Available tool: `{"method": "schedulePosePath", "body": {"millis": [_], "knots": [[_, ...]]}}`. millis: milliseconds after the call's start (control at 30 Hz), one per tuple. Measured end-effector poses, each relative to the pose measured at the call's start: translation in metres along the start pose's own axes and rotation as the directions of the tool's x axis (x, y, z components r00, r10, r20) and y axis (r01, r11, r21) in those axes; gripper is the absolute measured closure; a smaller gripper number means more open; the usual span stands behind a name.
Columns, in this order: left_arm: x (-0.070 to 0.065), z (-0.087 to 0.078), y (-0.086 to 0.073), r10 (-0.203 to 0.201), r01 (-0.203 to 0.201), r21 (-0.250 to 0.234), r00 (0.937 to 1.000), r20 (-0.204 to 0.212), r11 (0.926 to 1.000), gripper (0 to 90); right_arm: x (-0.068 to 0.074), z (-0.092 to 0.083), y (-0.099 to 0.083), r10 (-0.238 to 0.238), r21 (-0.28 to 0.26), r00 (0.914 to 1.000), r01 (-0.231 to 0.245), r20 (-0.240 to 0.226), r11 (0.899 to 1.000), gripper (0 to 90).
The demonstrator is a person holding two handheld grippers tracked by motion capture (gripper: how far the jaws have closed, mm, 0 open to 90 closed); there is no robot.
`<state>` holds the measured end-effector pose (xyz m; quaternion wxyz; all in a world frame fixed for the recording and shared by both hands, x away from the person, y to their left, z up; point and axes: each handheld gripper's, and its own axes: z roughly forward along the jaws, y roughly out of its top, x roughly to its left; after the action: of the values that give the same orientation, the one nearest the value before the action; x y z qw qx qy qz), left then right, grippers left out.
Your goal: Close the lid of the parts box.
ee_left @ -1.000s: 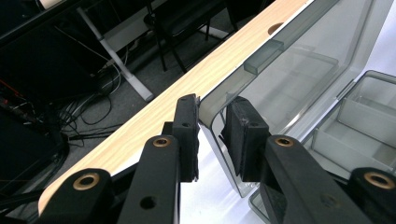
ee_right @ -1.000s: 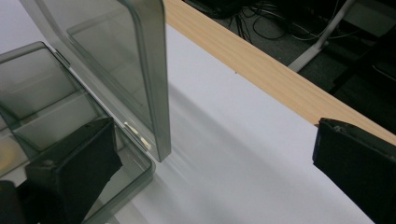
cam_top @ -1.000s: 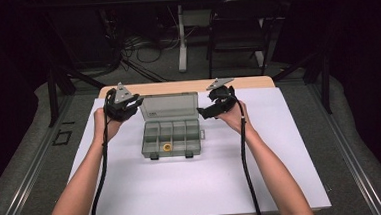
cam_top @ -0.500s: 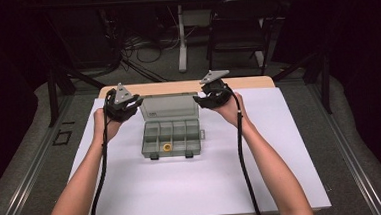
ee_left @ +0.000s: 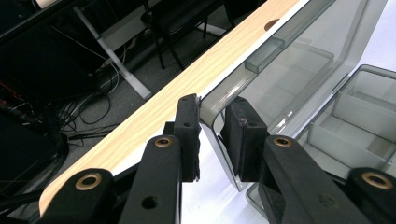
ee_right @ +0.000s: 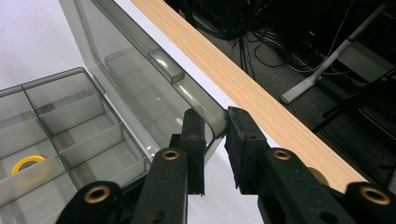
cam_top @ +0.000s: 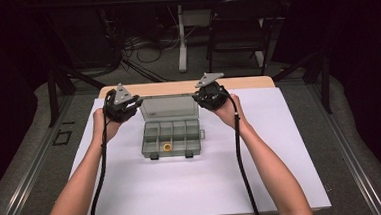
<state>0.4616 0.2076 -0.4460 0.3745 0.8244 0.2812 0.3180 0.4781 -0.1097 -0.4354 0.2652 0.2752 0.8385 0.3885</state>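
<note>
A clear grey compartment box [cam_top: 172, 153] sits on the white table with its lid [cam_top: 168, 109] standing upright at the back. A small yellow ring [cam_top: 167, 147] lies in a front compartment, also visible in the right gripper view [ee_right: 25, 164]. My left gripper [cam_top: 139, 101] is shut on the lid's left top corner [ee_left: 219, 100], its pads [ee_left: 189, 126] pressed against the rim. My right gripper [cam_top: 197, 97] has just been closing and now clamps the lid's right top corner [ee_right: 205, 105] between its pads [ee_right: 243, 135].
A white sheet [cam_top: 193, 187] covers the table, leaving a wooden strip [cam_top: 182, 87] along the far edge. Beyond it the dark floor holds cables, a desk leg [cam_top: 180, 43] and a chair [cam_top: 239, 29]. Both forearms reach in from the near edge.
My right gripper rose slightly, moved in to the lid's right corner and closed on it. The left gripper and the box stayed where they were.
</note>
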Motion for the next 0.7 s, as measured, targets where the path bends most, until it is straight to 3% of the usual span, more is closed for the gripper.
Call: {"method": "schedulePosePath", "body": {"millis": [700], "knots": [[-0.008, -0.013, -0.005, 0.026, -0.026, 0.005, 0.9993, 0.029, 0.9996, 75.6, 0.017, -0.011, -0.005, -0.086, 0.015, 0.9961, 0.086, 0.017, 0.996, 78.2]]}}
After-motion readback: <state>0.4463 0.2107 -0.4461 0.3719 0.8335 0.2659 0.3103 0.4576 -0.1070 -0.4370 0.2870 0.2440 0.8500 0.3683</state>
